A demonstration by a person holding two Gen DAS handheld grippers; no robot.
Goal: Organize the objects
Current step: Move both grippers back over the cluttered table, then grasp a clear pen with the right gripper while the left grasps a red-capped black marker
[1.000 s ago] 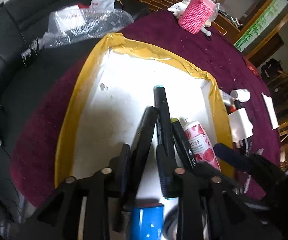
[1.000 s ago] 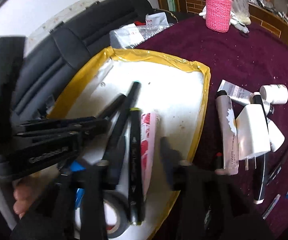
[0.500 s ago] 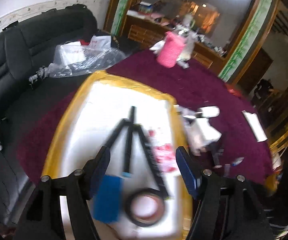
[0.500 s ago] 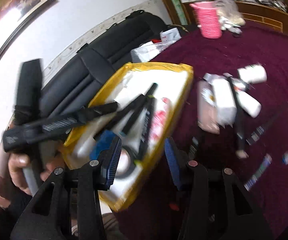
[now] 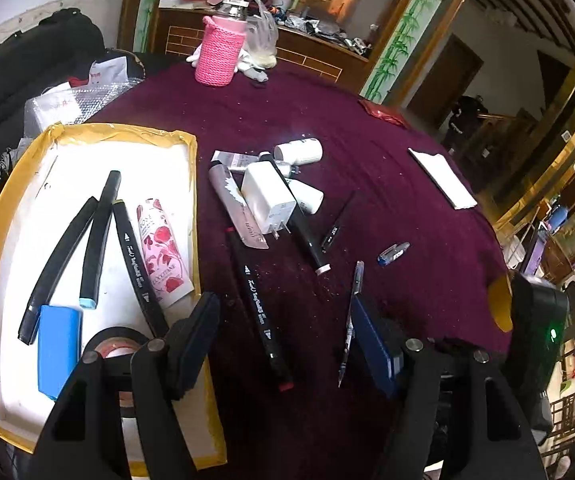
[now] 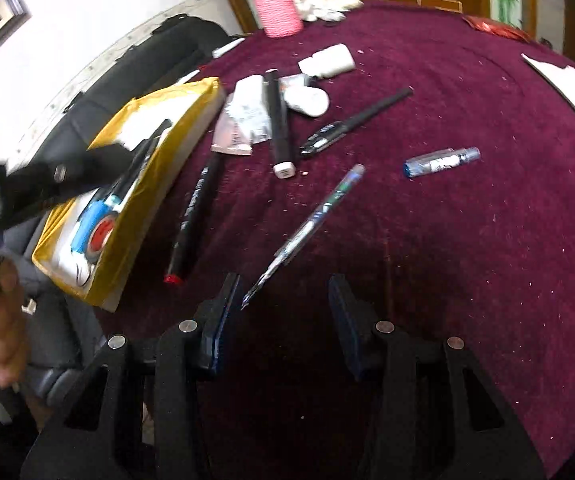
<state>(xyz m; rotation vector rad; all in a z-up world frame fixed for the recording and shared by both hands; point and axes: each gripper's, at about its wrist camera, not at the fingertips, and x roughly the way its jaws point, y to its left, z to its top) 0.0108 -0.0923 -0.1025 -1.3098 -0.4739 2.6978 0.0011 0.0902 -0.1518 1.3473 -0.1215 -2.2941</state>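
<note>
Left gripper [image 5: 287,344] lifted off tray [image 5: 191,216], fingers now spread, empty

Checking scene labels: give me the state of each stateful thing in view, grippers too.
left gripper: open, empty, jaws just widened
right gripper: open, empty
tray: part filled
rose tube: lying in tray
tape roll: flat in tray
red-tip marker: capped, on cloth
charger: unplugged, on the pile
white bottle: on its side

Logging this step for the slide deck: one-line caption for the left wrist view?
Open left gripper above a red-capped marker on the maroon table, beside the tray already holding markers.
</note>
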